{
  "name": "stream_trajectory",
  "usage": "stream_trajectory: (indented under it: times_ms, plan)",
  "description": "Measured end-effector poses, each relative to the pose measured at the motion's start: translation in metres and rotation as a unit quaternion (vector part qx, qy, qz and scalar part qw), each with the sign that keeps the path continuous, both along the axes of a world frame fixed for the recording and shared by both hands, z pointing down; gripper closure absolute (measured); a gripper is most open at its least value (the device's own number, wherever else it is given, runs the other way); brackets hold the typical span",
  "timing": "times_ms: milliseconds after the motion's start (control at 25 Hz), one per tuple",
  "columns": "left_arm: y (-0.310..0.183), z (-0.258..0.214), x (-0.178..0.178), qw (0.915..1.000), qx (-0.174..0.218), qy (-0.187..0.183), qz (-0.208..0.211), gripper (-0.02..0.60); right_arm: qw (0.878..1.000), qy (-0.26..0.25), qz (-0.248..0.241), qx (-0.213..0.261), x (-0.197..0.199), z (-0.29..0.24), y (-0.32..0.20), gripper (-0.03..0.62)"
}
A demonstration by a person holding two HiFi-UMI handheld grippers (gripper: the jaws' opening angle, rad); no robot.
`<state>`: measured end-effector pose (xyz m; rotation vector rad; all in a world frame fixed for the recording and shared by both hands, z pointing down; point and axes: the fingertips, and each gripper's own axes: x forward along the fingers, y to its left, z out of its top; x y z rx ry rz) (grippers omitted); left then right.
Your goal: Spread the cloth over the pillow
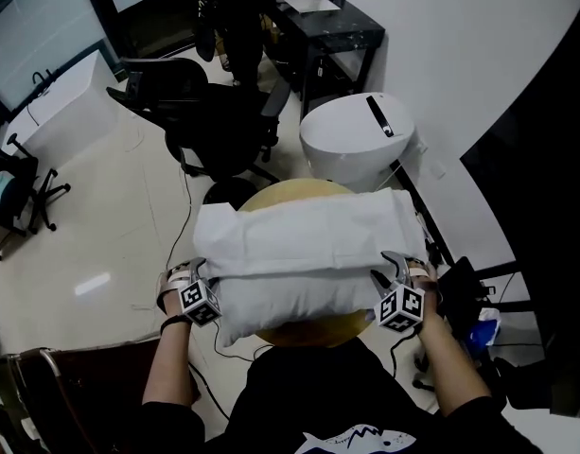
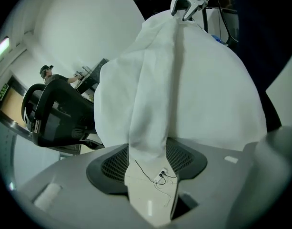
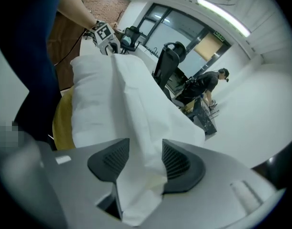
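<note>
The cloth (image 1: pixel 308 230) already lies across the top of the pillow (image 1: pixel 290 301), reaching from its left end to its right end and over the far side. Its near edge runs roughly from one gripper to the other. Below that edge the pillow's near flank is bare in the head view. The cloth looks wrinkled, with a raised fold along each near corner, not yet flat. The pillow rests on a round yellowish counter (image 1: pixel 291 189), which it mostly hides.

The left gripper (image 1: pixel 197 270) is at the cloth's near left corner. In its own view its fingers (image 2: pixel 112 166) stand wide, and a narrow fold of cloth (image 2: pixel 155 104) hangs loosely between them, with floor showing through the gap below it. The right gripper (image 1: pixel 392 265) is at the near right corner. Its fingers (image 3: pixel 181 163) are also spread wide, with a bunch of cloth (image 3: pixel 136 109) lying slack between them; it may brush one pad, but it is not clamped.

I judge the main step done: the cloth is laid on and both corners are let go. What seems left is to draw the fingers clear without dragging the corners, and perhaps to smooth the folds or bring the near edge further down.

Beyond the counter stand a white round bin (image 1: pixel 356 135) and an office chair (image 1: pixel 214 121).
</note>
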<state>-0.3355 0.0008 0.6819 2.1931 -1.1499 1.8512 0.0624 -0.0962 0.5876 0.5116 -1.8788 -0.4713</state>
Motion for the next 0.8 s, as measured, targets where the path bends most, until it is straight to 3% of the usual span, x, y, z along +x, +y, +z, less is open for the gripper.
stream_trajectory:
  times_ms: [40,160,280,360,480,640,800]
  plan:
    - [-0.001,-0.001,-0.001,1.0000,0.000,-0.002,0.003,0.356,1.000,0.005,0.003,-0.003,0.001,0.005,-0.002,0.368]
    - [-0.006,-0.004,-0.004,0.9997,0.010,-0.015,0.013,0.474,1.000,0.012,0.013,-0.005,0.004,0.012,-0.008,0.383]
    - [-0.005,-0.015,-0.003,0.9998,0.017,-0.007,0.004,0.581,1.000,-0.006,0.022,-0.002,0.004,0.006,-0.011,0.500]
    - [-0.002,-0.027,-0.003,0.9996,0.026,-0.011,0.002,0.581,1.000,-0.024,0.017,0.005,0.000,-0.004,-0.013,0.579]
    - [0.007,-0.049,-0.001,0.9994,0.027,-0.016,0.013,0.581,0.999,-0.052,0.011,0.006,-0.001,-0.019,-0.012,0.582]
    - [0.031,-0.083,0.016,0.9992,0.007,0.034,0.019,0.581,0.997,-0.082,-0.015,0.003,0.000,-0.050,-0.004,0.582]
    - [0.062,-0.119,0.042,0.9985,-0.007,0.046,0.029,0.581,0.993,-0.112,-0.034,-0.012,0.017,-0.073,0.006,0.582]
